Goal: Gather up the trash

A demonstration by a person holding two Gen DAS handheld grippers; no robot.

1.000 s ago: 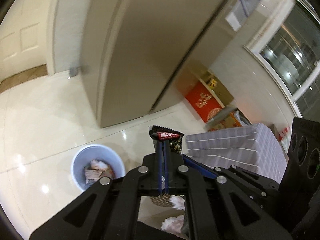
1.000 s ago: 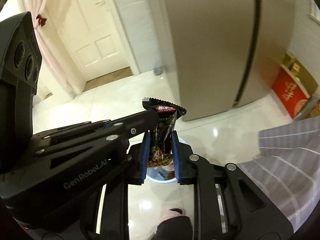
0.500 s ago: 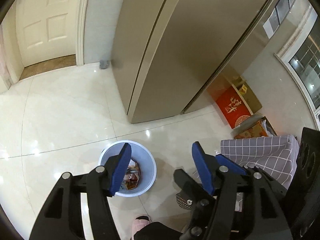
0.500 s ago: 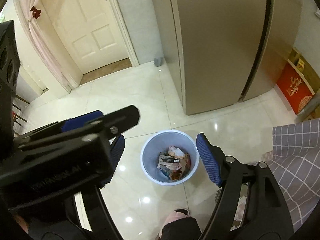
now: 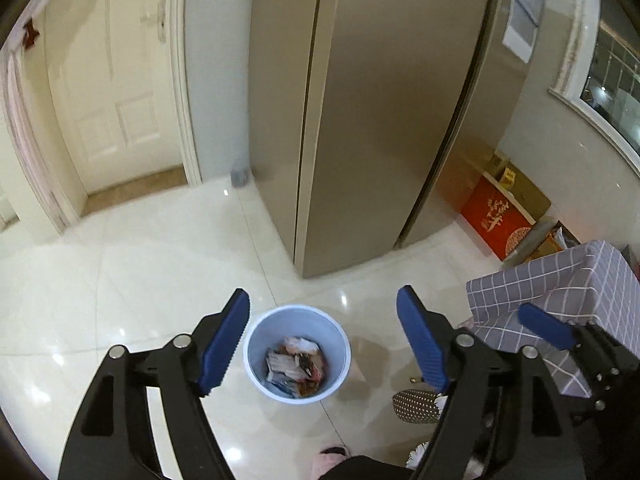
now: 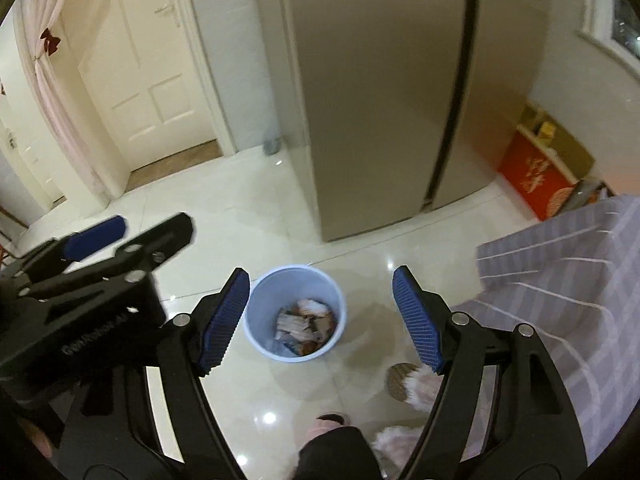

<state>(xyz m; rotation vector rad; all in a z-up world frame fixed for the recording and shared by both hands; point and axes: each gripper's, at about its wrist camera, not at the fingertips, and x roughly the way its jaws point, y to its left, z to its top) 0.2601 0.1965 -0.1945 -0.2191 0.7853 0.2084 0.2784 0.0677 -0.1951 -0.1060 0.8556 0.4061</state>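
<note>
Nearest the lens, the left tool (image 5: pixel 323 338) is opening its ribbed blue pads, nothing between them; the right tool (image 6: pixel 320 316) gapes empty too. Below, crumpled wrappers (image 5: pixel 295 366) lie inside the round pale-blue bin (image 5: pixel 256 344) on glossy cream floor (image 5: pixel 120 264). Beyond stands a smooth bronze fridge (image 5: pixel 372 120).

A pale blue bin (image 5: pixel 297 354) sits on glossy cream floor tiles (image 5: pixel 140 280), by a bronze-brown fridge (image 5: pixel 360 120), a grey cloth with white checks (image 5: pixel 560 280), a red box with gold lettering (image 5: pixel 496 220) and a cream door (image 6: pixel 148 72)
</note>
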